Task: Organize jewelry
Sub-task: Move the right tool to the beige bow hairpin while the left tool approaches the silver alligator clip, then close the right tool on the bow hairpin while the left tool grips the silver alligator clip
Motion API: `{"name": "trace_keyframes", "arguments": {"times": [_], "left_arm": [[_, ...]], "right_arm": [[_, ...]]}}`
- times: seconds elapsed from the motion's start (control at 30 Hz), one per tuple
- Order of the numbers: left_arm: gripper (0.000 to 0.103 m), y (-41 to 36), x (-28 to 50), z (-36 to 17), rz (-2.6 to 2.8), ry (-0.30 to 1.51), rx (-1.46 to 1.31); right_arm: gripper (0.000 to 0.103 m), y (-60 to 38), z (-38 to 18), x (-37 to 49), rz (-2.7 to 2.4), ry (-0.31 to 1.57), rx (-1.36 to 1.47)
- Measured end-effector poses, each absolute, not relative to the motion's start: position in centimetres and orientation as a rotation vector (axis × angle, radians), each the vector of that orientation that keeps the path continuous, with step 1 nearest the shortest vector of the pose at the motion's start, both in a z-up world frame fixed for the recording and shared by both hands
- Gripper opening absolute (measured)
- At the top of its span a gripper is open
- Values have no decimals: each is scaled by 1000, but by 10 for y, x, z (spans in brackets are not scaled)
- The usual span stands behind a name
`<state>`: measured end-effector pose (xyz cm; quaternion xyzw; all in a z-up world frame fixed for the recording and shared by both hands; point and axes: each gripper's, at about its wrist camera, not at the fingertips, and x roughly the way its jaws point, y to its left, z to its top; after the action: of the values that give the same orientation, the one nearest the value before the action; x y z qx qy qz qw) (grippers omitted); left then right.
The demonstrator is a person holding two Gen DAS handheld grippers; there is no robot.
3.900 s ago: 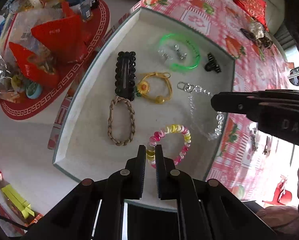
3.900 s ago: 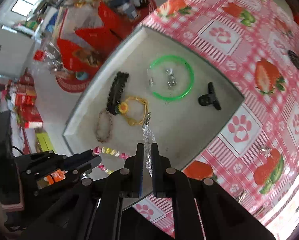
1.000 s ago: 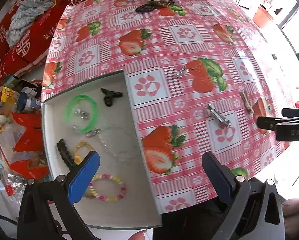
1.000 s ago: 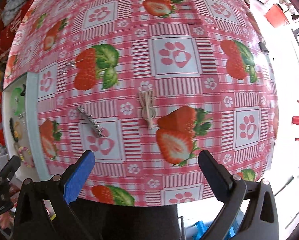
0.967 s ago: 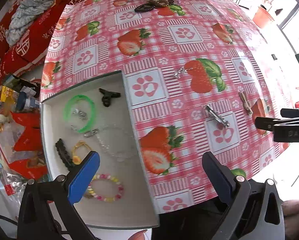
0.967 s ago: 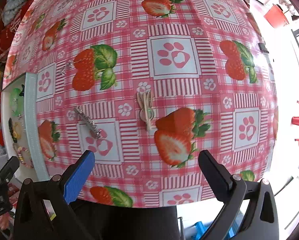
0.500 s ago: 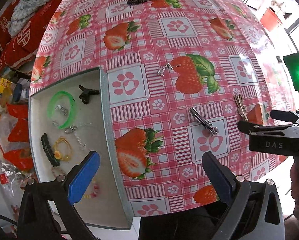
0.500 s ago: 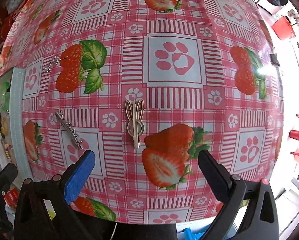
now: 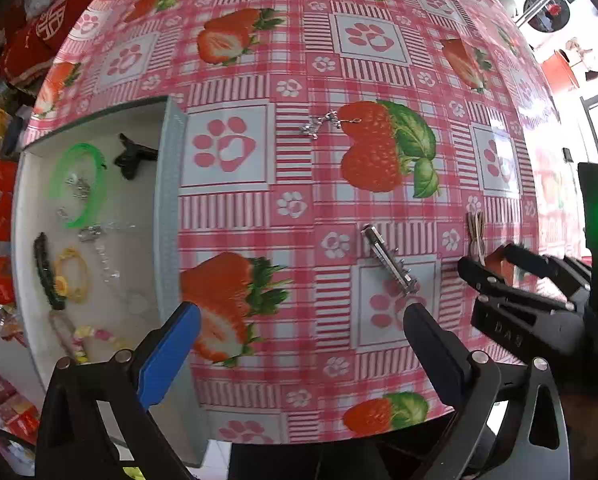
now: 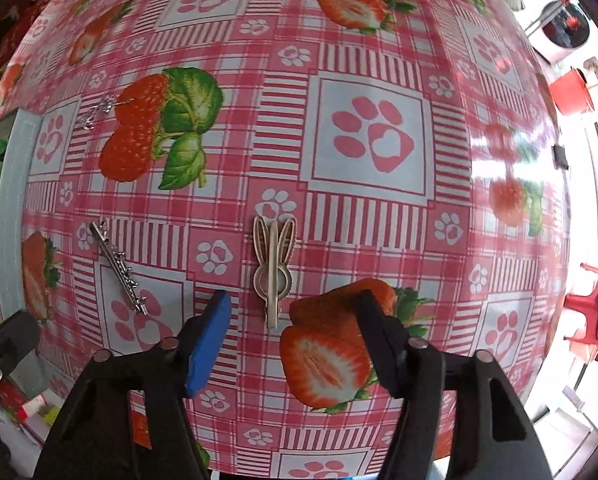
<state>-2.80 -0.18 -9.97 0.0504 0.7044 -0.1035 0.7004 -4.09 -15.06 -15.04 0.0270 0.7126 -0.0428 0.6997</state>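
Observation:
A beige rabbit-shaped hair clip (image 10: 273, 264) lies flat on the strawberry tablecloth. My right gripper (image 10: 293, 304) points down over its lower end; the jaws are closing, the clip sits between the fingers, and the pads stand clear of it. A silver barrette (image 9: 389, 260) lies just ahead of my left gripper (image 9: 301, 320), which stands wide open with nothing in it. In the left wrist view the right gripper (image 9: 487, 258) hovers by the rabbit clip (image 9: 476, 232). The silver barrette (image 10: 119, 270) also shows left of the right gripper.
A white tray (image 9: 167, 208) at the table's left edge holds a green bangle (image 9: 79, 184), a black claw clip (image 9: 133, 156), a yellow hair tie (image 9: 73, 276) and a bead bracelet (image 9: 95, 336). A small silver earring (image 9: 323, 122) lies by a printed strawberry. The table edge is near.
Both grippers have sunk toward the table. The right jaws have narrowed around the rabbit clip. The left gripper has shifted from the tray side toward the silver barrette.

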Motion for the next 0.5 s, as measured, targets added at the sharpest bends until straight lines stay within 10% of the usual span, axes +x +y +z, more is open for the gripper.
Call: {"name": "trace_keyframes", "arguments": {"times": [0.23,0.5], "left_arm": [[95,-17,-25,-116,-238,1606,66],[82,-44,-23,-137,-242,1637,44]], "right_arm": [[21,-150,-145,-37,-94,1565,64],[9,-184,-139,-39,-74,1561,86]]}}
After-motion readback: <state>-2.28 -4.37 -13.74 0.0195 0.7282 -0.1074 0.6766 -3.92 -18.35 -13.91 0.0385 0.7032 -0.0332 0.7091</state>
